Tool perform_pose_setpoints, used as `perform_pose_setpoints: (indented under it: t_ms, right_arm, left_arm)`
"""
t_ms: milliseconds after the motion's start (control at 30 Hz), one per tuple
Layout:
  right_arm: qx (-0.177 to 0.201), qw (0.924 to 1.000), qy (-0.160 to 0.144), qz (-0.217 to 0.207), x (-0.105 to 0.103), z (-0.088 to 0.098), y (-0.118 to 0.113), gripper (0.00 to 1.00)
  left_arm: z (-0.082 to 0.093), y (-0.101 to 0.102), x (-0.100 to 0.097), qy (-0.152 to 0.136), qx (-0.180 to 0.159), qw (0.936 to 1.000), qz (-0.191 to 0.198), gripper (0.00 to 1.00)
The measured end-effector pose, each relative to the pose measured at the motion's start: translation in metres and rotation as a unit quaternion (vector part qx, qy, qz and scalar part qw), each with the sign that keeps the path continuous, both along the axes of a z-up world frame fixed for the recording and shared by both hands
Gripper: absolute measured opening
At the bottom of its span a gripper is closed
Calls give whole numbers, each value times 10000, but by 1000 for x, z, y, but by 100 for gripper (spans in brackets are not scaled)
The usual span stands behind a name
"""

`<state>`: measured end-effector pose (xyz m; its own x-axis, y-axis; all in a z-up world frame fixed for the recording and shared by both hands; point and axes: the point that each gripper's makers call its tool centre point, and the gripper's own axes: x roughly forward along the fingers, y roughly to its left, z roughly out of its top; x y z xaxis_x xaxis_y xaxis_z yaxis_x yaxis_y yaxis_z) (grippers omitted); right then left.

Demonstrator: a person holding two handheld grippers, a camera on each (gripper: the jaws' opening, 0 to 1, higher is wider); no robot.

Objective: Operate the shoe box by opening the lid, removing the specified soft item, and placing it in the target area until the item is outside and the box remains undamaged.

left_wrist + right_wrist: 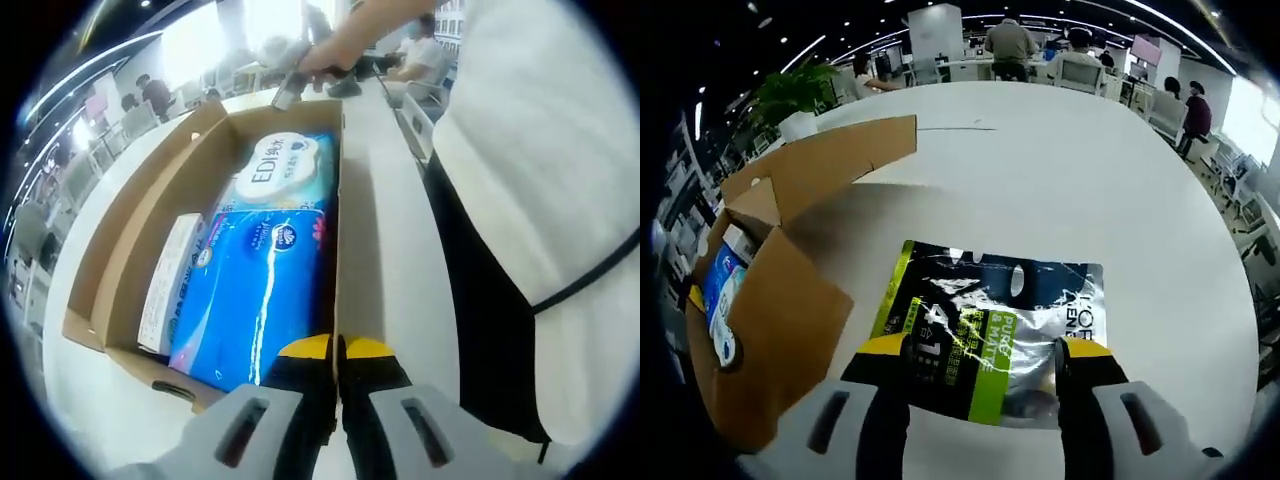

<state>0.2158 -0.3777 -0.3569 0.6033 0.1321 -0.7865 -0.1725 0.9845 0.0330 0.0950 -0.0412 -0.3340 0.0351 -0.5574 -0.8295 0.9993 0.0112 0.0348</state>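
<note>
The open cardboard shoe box (120,270) lies on a white table. Inside it are a blue tissue pack (255,290), a blue-and-white wipes pack (285,170) and a slim white carton (170,285). My left gripper (337,350) is shut on the top edge of the box's near right wall. A silver, black and green soft pouch (990,325) lies flat on the table outside the box. My right gripper (982,348) stands open over the pouch's near end, one yellow fingertip at each side. The box (770,300) sits to the left of the pouch, its lid flap (830,160) folded out.
The round white table (1090,170) stretches bare beyond the pouch. A person in white with a dark strap (540,200) stands close on the right, a hand (330,55) past the box's far end. People, chairs and a potted plant (795,95) are in the background.
</note>
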Motion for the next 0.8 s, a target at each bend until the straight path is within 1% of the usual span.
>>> perform_pose_setpoints:
  t_ms: [67, 133, 367, 633, 700, 733, 767, 800]
  right_arm:
    - [-52, 10000, -70, -4, -2, 1, 1, 58]
    - [-24, 9999, -64, -140, -2, 1, 1, 58]
    - [-18, 9994, -132, -329, -4, 2, 3, 56]
    - [-11, 9994, -105, -331, -6, 1, 2, 56]
    - [164, 9986, -24, -494, -6, 2, 2, 54]
    - [400, 9965, 38, -731, -5, 5, 2, 53]
    - [896, 9916, -4, -930, 0, 13, 9, 55]
    - [1033, 9894, -156, -1007, 5, 23, 10, 59]
  left_arm:
    - [0, 0, 0, 0, 3, 10000, 2, 1]
    - [0, 0, 0, -4, 2, 10000, 1, 1]
    - [-1, 0, -1, -11, 3, 10000, 4, 1]
    - [-1, 0, -1, -17, 4, 10000, 13, 1]
    - [-1, 0, -1, -13, 6, 10000, 18, 1]
    - [-1, 0, -1, -16, 6, 10000, 14, 1]
    - [-1, 0, -1, -14, 7, 10000, 14, 1]
    - [-1, 0, -1, -11, 10, 10000, 12, 1]
